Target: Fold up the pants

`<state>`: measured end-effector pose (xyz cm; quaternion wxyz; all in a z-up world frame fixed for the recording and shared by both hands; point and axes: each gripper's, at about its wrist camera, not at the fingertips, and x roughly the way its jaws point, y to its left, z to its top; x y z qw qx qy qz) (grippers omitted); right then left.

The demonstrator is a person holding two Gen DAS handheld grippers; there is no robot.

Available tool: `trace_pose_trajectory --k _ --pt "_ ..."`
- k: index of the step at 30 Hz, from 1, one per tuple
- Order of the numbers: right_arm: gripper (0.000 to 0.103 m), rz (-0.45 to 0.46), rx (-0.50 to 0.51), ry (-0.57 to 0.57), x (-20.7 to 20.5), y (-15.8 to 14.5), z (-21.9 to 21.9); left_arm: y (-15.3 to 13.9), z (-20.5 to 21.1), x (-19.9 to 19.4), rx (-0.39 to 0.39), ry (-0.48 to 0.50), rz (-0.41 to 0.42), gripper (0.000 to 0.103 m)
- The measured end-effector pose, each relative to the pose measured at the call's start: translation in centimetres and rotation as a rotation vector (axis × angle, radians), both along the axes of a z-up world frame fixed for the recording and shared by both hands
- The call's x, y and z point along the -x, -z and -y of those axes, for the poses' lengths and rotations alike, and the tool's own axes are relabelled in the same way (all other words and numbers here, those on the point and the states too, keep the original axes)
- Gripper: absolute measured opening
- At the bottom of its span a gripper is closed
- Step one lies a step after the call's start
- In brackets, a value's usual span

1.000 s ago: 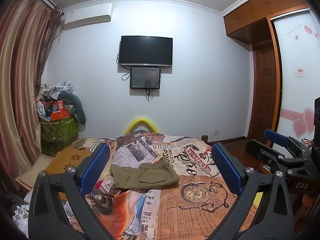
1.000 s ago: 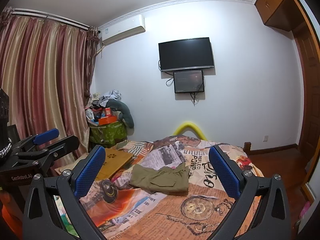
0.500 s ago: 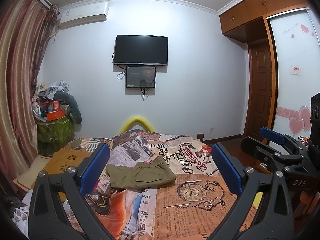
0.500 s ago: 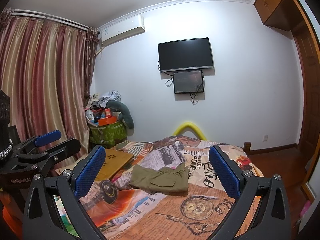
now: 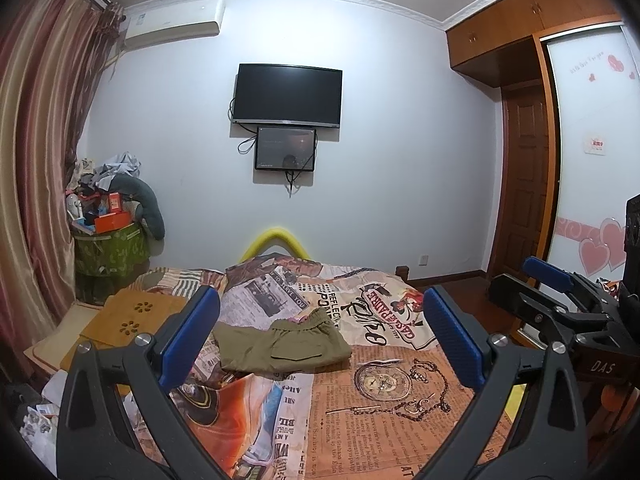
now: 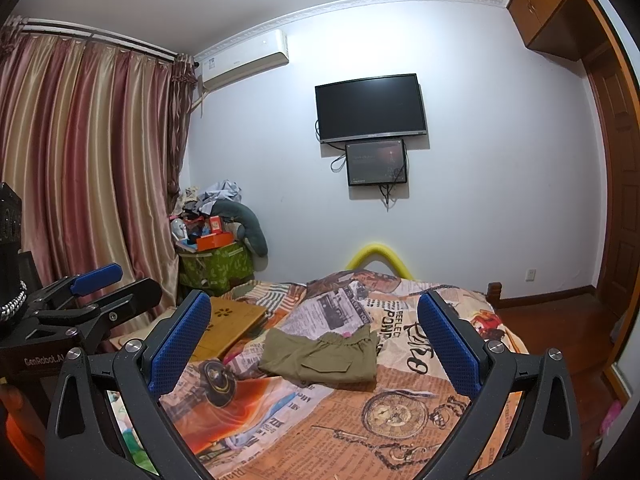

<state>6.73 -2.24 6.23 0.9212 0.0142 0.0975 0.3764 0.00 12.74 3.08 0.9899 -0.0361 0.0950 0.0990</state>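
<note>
Olive green pants (image 5: 286, 346) lie folded into a compact stack in the middle of the bed, pocket flap up and elastic waistband toward the far end; the right wrist view shows the same pants (image 6: 326, 356). My left gripper (image 5: 320, 336) is held well back above the near part of the bed, open, nothing between its blue pads. My right gripper (image 6: 314, 344) is also open and empty, held back at a similar distance. Each gripper appears at the edge of the other's view: right gripper (image 5: 560, 292), left gripper (image 6: 86, 296).
A newspaper-print bedspread (image 5: 400, 400) covers the bed. A wooden lap tray (image 5: 132, 320) rests on its left side. A green bin heaped with clutter (image 5: 110, 240) stands by the curtains (image 6: 80, 180). The TV (image 5: 288, 96) hangs on the far wall; wardrobe and door (image 5: 524, 184) stand right.
Both grippers stay open and empty. The left wrist view has drifted slightly, the scene shifting left and then back. The pants lie unmoved.
</note>
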Motion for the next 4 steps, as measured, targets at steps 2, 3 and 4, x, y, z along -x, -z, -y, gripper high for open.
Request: trace_pose_trajectory --k 2,3,4 --pt "0.103 -0.002 0.0 0.001 -0.08 0.04 0.01 0.06 -0.06 -0.19 0.001 -0.007 0.0 0.103" --pt "0.103 -0.003 0.002 0.002 -0.14 0.1 0.0 0.12 -0.2 -0.29 0.004 -0.006 -0.002 0.103" --pt "0.103 -0.004 0.002 0.002 -0.15 0.13 -0.02 0.23 -0.28 -0.31 0.005 -0.006 -0.004 0.103"
